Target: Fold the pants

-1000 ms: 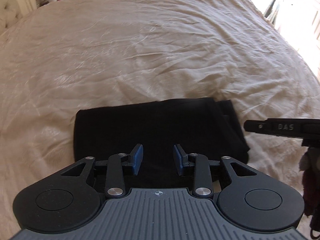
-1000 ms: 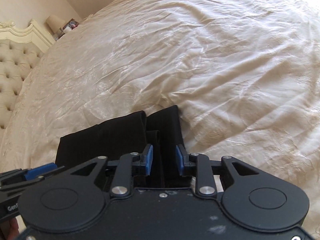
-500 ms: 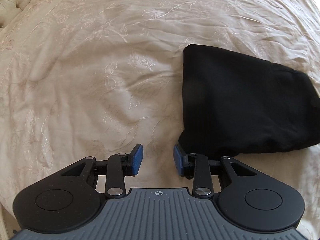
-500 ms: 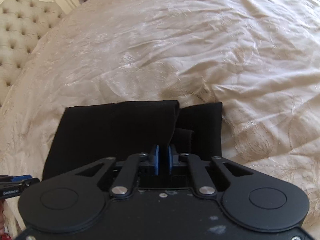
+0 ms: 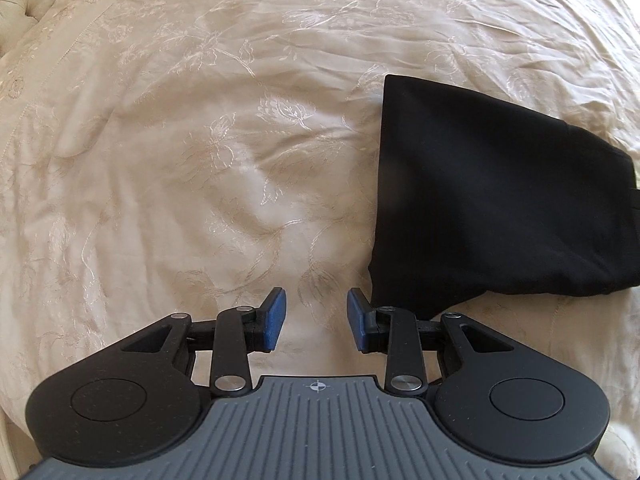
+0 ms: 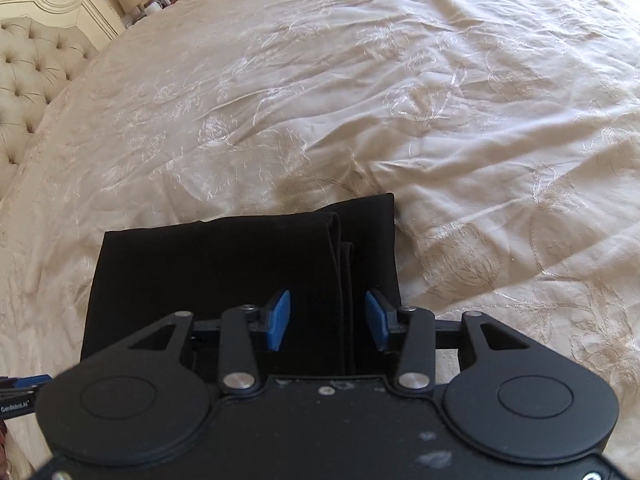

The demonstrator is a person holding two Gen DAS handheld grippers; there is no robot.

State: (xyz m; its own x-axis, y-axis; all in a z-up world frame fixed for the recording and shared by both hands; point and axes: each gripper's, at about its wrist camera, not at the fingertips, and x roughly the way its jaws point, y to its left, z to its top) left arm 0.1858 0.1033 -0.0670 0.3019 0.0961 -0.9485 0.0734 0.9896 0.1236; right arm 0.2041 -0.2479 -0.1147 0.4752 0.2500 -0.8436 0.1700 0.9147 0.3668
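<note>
The near edge of the black pants (image 6: 240, 280) is lying hidden under the right gripper's body in the right wrist view, and the far right end of the pants (image 5: 500, 200) is running off the frame edge in the left wrist view. At the lower left of the right wrist view a blue-and-black tool is poking in, cut off; its print is too small to read fully.

The left gripper (image 5: 316, 318) is hanging wide open over the bare bedspread (image 5: 180, 160), holding nothing, with its right blue pad just beside the near left corner of the pants. The right gripper (image 6: 327, 322) is standing wide open above the pants, its 2 blue pads straddling the layered fold edges; whether they are touching the cloth is unclear.

The pants are lying folded into a flat, matte rectangle on the near part of the bed. The bedspread is showing a cream sheen, wrinkles and embroidered floral stitching. A tufted, buttoned headboard (image 6: 28, 64) is sitting at the far left.
</note>
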